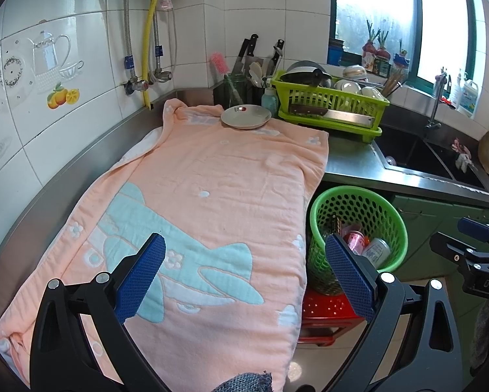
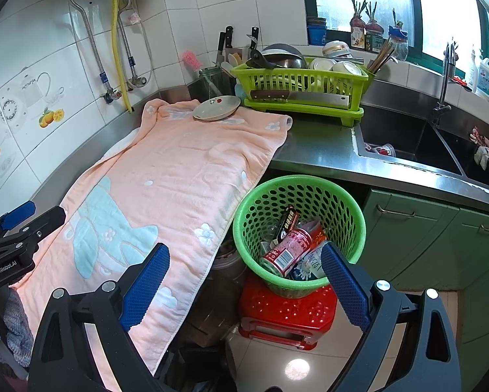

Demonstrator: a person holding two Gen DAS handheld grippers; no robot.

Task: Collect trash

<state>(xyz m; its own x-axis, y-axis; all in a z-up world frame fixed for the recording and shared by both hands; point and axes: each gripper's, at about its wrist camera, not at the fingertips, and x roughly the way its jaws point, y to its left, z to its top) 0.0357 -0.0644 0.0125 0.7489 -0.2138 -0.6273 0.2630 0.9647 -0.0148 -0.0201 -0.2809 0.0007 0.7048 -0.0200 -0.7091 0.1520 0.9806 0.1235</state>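
A green perforated basket [image 2: 342, 209] [image 1: 391, 215] stands on a red stool [image 2: 286, 313] beside the counter. Inside lie a red can [image 2: 288, 251] [image 1: 353, 240], a white can [image 1: 376, 251], a dark packet [image 2: 288, 222] and a blue-and-white carton [image 2: 309, 264]. My left gripper [image 1: 244, 281] hovers open over the pink towel [image 1: 211, 196] on the counter, nothing between its blue pads. My right gripper [image 2: 244, 287] is open too, held above the towel's edge and the basket's near rim, empty. Each gripper shows at the side of the other's view.
A white plate [image 1: 246, 116] rests on the towel's far end. Behind it stand a knife block, a jar with a pink brush [image 1: 220, 63] and a green dish rack [image 1: 329, 104] with a cleaver. A steel sink [image 2: 407, 143] lies to the right, green cabinets below.
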